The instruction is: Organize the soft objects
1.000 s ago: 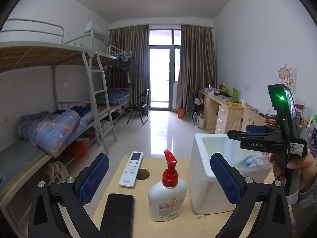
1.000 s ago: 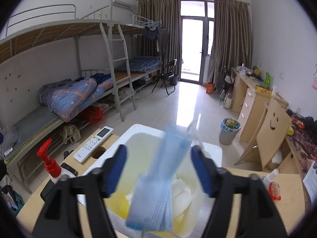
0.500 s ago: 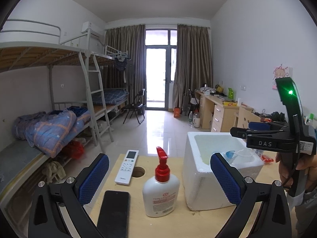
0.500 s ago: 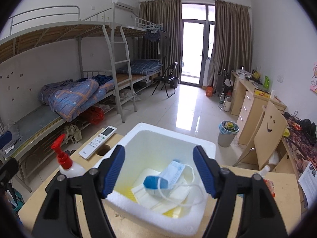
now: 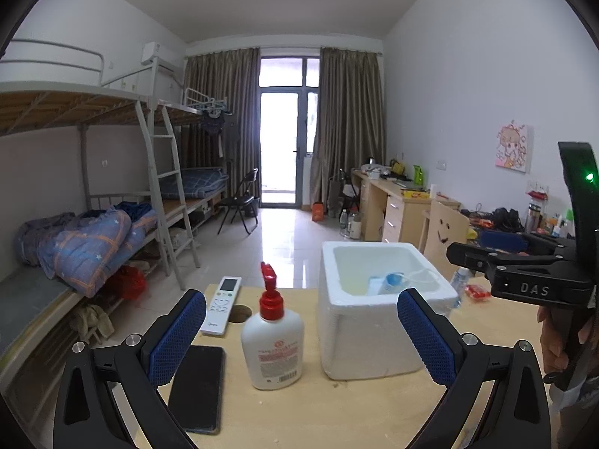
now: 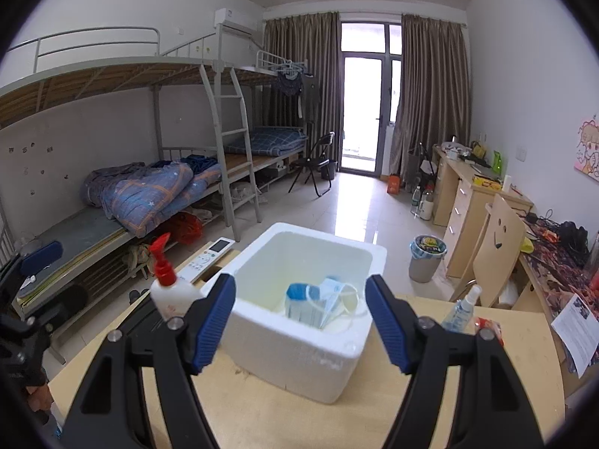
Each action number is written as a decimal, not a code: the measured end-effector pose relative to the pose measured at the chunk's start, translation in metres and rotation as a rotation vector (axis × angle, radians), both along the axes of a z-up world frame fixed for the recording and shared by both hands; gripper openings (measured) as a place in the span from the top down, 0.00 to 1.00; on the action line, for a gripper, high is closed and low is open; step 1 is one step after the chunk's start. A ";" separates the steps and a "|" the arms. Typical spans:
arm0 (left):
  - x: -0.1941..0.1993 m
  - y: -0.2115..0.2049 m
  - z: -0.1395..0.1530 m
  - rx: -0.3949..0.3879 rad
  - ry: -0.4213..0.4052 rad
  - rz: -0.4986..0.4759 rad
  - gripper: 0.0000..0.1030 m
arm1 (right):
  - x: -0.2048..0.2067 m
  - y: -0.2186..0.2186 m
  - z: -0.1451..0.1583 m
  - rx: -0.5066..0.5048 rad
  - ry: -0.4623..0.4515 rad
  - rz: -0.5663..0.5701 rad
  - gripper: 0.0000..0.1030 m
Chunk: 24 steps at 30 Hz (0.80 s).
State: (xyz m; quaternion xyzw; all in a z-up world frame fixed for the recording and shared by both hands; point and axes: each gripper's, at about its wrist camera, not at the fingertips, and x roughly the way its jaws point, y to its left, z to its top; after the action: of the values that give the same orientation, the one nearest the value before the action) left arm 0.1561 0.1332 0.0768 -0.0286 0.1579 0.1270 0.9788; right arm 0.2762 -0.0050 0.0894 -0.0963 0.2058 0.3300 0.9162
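Note:
A white foam box [image 6: 314, 351] stands on the wooden table [image 6: 505, 385]. Blue face masks [image 6: 318, 301] with white ear loops lie inside it; they also show in the left wrist view [image 5: 387, 282], in the same box [image 5: 359, 340]. My right gripper [image 6: 301, 321] is open and empty, held above the table just in front of the box. My left gripper [image 5: 301, 338] is open and empty, low over the table, to the left of the box. The right gripper's body [image 5: 539, 280] shows at the right of the left wrist view.
A lotion pump bottle [image 5: 272, 340] stands left of the box, with a black phone [image 5: 196, 387] and a white remote [image 5: 221, 310] beyond a round table hole [image 5: 240, 312]. A small spray bottle [image 6: 458, 308] and red packet [image 6: 490, 327] lie right of the box.
The right gripper let the blue masks fall into the foam box, then drew back and up from it. The left gripper also pulled back from the table a little.

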 end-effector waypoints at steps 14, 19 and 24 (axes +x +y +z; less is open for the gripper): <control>-0.038 -0.042 0.002 0.015 -0.021 -0.041 0.01 | -0.063 -0.039 0.007 0.071 -0.119 0.026 0.01; -0.048 -0.052 0.000 0.000 -0.034 -0.046 0.01 | -0.078 -0.054 0.004 0.101 -0.127 0.023 0.01; -0.055 -0.064 -0.005 0.029 -0.030 -0.055 0.01 | -0.090 -0.066 -0.003 0.112 -0.139 0.014 0.01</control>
State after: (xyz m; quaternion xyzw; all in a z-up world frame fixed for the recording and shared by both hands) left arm 0.1007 0.0694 0.0718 -0.0121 0.1422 0.1018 0.9845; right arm 0.1864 -0.0713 0.0862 -0.0692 0.1223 0.3400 0.9299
